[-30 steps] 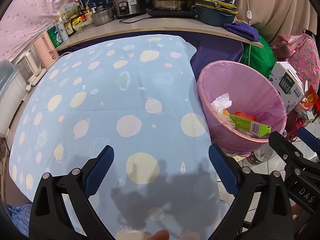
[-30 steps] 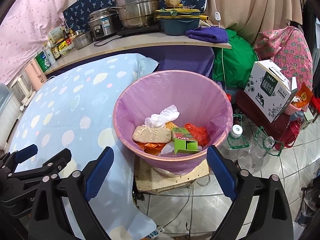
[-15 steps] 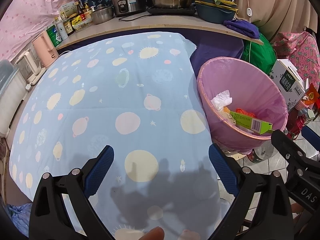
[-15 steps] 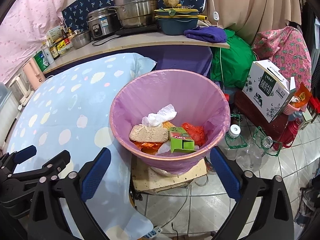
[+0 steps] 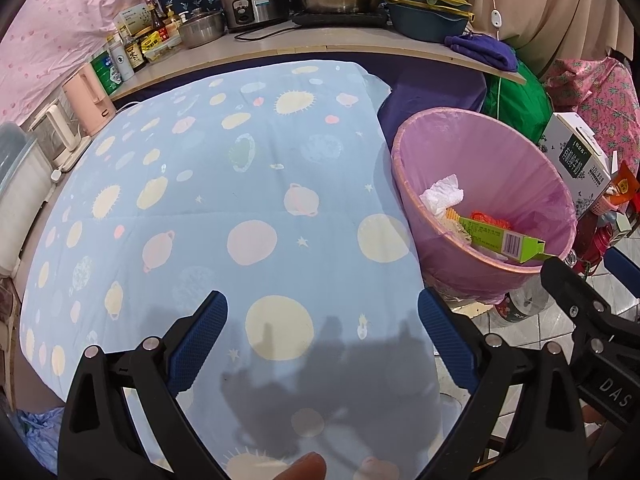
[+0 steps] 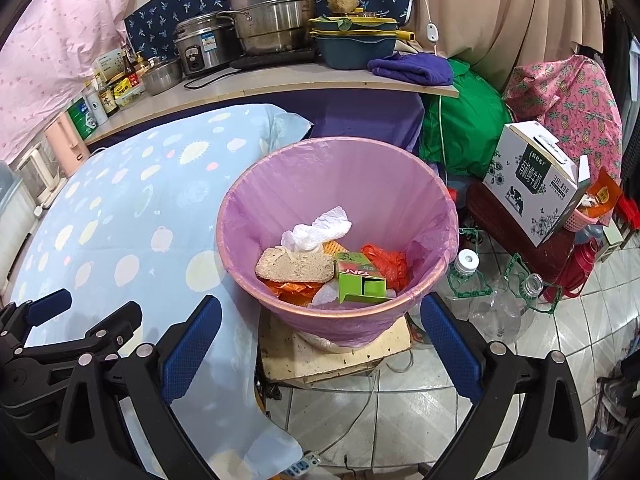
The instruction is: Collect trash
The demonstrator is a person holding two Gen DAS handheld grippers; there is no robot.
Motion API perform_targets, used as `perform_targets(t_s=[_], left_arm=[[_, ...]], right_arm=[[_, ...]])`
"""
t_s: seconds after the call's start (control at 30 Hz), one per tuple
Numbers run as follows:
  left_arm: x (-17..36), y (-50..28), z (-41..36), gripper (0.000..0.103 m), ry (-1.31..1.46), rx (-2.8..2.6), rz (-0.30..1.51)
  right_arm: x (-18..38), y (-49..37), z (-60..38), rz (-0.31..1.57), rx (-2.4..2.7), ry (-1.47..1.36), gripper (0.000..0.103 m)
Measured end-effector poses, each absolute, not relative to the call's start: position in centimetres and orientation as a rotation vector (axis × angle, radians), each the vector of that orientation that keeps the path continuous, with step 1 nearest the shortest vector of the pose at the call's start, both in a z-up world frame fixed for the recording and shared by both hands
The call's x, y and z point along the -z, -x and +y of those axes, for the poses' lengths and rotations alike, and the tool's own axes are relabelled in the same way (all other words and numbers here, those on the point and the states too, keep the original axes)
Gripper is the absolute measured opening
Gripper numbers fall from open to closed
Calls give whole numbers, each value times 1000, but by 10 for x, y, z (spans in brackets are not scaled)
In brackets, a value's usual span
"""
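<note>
Above the blue planet-print cloth [image 5: 240,184] the left gripper [image 5: 322,332] hovered, jaws wide; the right gripper [image 6: 320,332], equally spread and empty, faced the round pink-lined bin [image 6: 304,168].

- Bright, even indoor light fills both my wrist views; colours read clean and the centres are sharp.
- Light falls from above and behind me: my left gripper [image 5: 322,332] throws a soft dark shadow onto the blue tablecloth [image 5: 224,200] just ahead of its fingers.
- Mild sheen shows on the steel pots [image 6: 272,20] and floor tiles [image 6: 400,412].
- Fisheye bending curves the counter edge [image 6: 280,88]; black vignette rings every corner.
</note>
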State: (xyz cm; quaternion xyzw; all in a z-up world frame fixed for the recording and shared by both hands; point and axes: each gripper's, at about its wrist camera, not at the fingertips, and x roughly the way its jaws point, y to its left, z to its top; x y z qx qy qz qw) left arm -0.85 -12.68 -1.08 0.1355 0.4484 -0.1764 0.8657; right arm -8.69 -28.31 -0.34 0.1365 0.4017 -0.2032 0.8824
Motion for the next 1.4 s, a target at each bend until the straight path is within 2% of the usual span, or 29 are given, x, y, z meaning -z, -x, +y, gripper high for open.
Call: perform_targets(t_s=[1.4], left_arm=[[16, 15, -125, 91, -290, 347, 946]], right_arm=[[8, 91, -286, 846, 436, -289, 96]])
